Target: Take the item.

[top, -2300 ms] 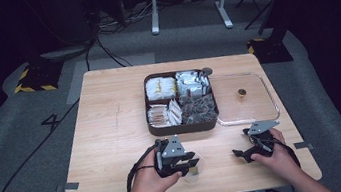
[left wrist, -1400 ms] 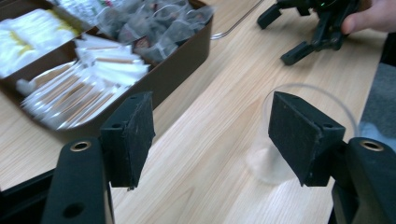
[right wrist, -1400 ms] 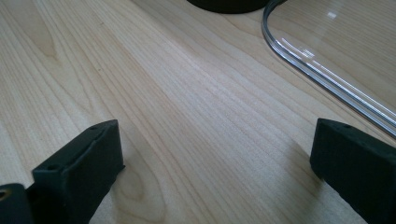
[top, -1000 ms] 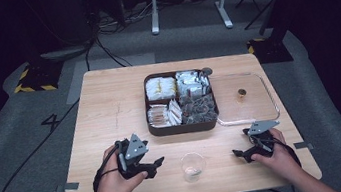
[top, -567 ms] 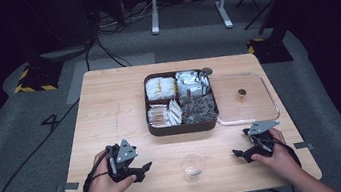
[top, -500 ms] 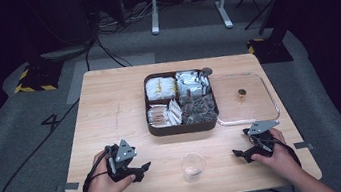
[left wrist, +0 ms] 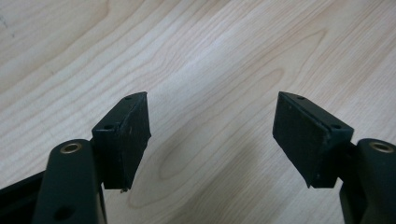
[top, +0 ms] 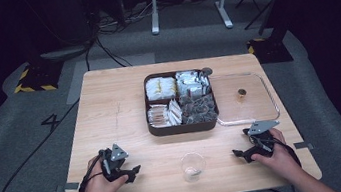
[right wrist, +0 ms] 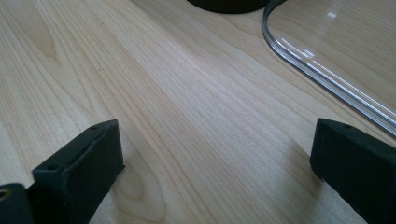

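- Left gripper (top: 127, 171): jaws spread wide, nothing between them; it rests on the wooden table (top: 110, 109) near the front edge, held in the left hand (top: 98, 187).
- Right gripper (top: 245, 152): jaws likewise spread and empty, low over bare wood, in the right hand (top: 280, 154).
- Clear cup (top: 192, 166): one, upright, between the two grippers and apart from both.
- Compartment tray (top: 184, 126): one, four filled sections, beyond the cup at mid-table.
- Clear lid (top: 247, 98): one, lying flat, touching the tray's right side.
- Risk, as a judgement: the cup looks light, so a jaw clipping its rim could tip it; the right gripper lies near the lid edge and could snag it.
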Demonstrator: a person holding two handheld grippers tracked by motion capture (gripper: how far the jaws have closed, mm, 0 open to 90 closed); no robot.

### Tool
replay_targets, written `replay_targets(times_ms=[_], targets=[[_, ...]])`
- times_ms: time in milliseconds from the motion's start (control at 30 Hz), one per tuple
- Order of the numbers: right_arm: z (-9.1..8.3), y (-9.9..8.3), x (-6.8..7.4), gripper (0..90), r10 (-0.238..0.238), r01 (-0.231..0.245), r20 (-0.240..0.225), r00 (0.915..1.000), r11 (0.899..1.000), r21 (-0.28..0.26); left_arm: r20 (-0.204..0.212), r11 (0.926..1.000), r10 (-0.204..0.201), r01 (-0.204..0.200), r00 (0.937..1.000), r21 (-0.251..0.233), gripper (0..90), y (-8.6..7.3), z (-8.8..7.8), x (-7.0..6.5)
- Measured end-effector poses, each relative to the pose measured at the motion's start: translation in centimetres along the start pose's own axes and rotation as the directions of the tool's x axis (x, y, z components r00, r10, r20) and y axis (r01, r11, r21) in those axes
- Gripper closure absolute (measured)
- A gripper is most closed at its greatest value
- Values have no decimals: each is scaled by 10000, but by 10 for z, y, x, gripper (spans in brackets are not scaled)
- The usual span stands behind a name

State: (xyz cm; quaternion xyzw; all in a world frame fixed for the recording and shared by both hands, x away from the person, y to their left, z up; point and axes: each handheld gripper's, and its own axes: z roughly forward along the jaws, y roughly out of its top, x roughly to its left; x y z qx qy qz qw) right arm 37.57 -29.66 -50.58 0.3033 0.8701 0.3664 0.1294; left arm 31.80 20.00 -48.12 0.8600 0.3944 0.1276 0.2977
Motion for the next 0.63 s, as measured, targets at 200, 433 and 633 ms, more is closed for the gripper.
replay_targets(times_ms=[200,433,633], targets=[[0,0,0,25,-1,1,0,10000,10000,0,-132,9998,-187,186,9997,-83,260,-12,7,5],[0,0,0,25,1,-1,1,10000,10000,1,-93,9952,-143,134,9999,-971,125,-17,16,9],[0,0,0,25,-2,2,-4,10000,10000,2,-165,9950,-229,212,9996,-979,125,-16,17,8]])
